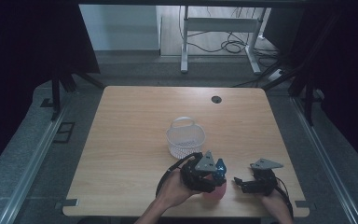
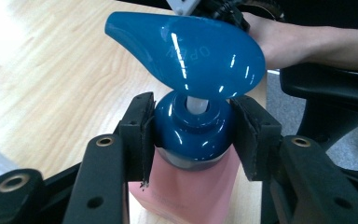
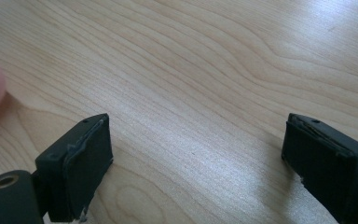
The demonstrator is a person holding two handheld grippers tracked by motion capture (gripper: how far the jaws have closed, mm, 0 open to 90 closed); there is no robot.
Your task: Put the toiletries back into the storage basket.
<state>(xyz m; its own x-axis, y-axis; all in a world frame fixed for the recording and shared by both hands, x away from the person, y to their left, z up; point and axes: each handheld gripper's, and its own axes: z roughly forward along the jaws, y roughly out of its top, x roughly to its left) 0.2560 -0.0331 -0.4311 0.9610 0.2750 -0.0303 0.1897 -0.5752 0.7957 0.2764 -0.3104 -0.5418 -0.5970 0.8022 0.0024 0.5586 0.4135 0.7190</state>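
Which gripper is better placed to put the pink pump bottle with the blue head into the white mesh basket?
Left. The left gripper is shut on the pink pump bottle's blue collar, near the white mesh basket. The right gripper is open over bare wooden table, holding nothing.
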